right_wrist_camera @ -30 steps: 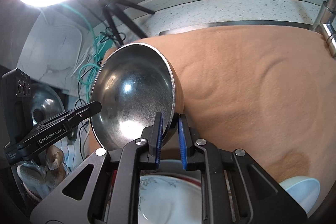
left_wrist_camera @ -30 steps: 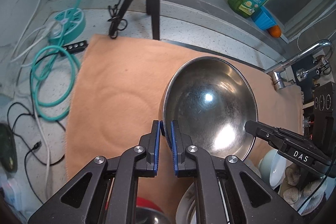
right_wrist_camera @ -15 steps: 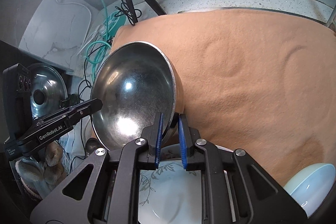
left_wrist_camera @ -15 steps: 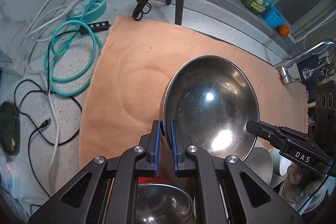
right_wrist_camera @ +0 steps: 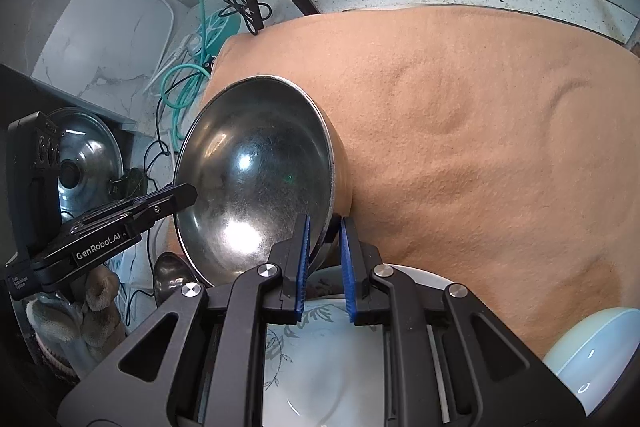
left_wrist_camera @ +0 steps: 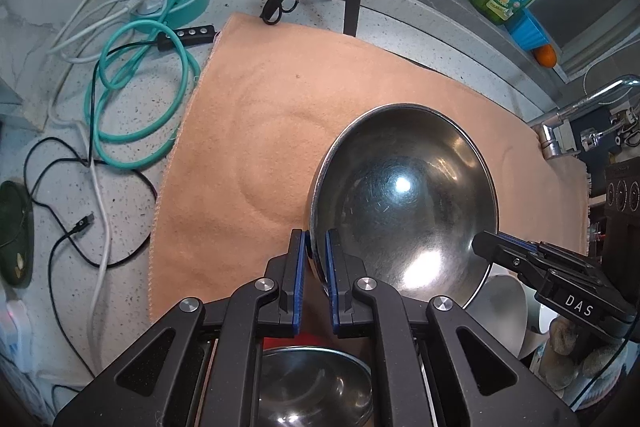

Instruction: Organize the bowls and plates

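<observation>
Here, a large steel bowl (left_wrist_camera: 404, 203) is held tilted above the orange cloth (left_wrist_camera: 256, 155) that covers the desk (left_wrist_camera: 132, 99), pinched at opposite sides of its rim. The left gripper (left_wrist_camera: 316, 255) has its blue pads clamped narrowly on the rim's left edge; the right gripper (right_wrist_camera: 324, 239) clamps the right edge, its pads a little further apart with the rim between them. Whether the bowl's underside touches the cloth cannot be told, since the bowl itself hides that spot.

Near the left gripper, a second steel bowl (left_wrist_camera: 312, 383) is mostly hidden behind the gripper's black frame, and a white bowl (left_wrist_camera: 508, 311) shows only in part behind the large bowl. In the right wrist view, a white plate with a leaf pattern (right_wrist_camera: 320, 359) lies under the gripper frame, largely covered, and a pale bowl (right_wrist_camera: 592, 351) is cut off at the near right edge. A gloved hand (right_wrist_camera: 88, 311) shows dimly at near left.
</observation>
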Demonstrator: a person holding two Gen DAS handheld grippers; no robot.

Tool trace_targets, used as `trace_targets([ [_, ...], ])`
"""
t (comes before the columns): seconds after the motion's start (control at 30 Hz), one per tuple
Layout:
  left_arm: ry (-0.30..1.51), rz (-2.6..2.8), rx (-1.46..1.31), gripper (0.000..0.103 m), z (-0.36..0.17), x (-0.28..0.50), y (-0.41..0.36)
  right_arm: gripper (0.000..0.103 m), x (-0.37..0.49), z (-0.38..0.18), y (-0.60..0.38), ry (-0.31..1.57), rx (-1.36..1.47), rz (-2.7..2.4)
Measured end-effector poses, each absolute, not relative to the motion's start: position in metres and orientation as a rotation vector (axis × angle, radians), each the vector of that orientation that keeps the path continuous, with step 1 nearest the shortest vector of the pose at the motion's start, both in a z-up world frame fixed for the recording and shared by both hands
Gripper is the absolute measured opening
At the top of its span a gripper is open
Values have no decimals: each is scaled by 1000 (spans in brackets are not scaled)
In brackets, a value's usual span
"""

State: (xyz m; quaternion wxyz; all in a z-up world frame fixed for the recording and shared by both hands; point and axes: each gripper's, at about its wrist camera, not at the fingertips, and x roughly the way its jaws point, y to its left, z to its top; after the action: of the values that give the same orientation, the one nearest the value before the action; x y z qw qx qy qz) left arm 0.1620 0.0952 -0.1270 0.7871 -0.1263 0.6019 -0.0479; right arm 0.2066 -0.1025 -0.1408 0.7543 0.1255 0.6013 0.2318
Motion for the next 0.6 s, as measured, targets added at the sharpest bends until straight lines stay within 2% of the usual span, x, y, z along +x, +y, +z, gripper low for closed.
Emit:
trace_targets([
  [0.6, 1265, -92, -288, 10, -115, 156, 103, 15, 204, -129, -109, 1278, 259, 510],
])
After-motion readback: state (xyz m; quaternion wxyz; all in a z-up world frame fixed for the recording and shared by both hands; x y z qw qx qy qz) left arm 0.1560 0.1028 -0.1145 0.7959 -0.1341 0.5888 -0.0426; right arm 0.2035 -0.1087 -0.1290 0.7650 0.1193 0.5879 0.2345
